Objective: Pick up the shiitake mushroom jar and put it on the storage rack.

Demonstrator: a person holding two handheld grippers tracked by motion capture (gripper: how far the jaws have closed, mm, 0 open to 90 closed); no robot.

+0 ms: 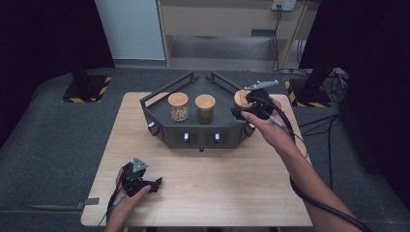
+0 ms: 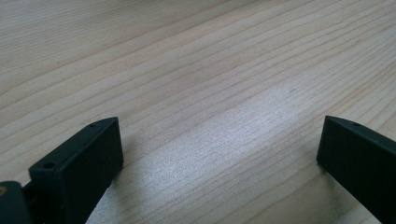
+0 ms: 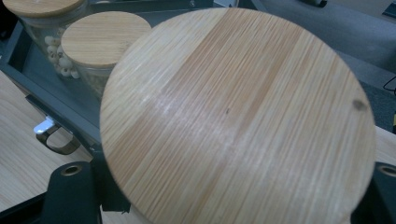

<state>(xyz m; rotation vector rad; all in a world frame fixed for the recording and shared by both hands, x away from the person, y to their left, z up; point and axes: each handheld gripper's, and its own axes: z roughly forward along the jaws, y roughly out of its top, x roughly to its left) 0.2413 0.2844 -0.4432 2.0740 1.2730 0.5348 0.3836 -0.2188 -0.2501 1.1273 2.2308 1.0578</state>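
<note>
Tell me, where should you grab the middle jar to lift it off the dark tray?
Grip the middle jar by its glass sides just under the round wooden lid, coming straight down from above. It stands upright with another jar on each side, so place the fingers front and back, where there is room.

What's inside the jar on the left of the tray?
The left jar holds pale round beans or nuts, seen through its glass. Its wooden lid covers the top, hiding how full it is.
</note>
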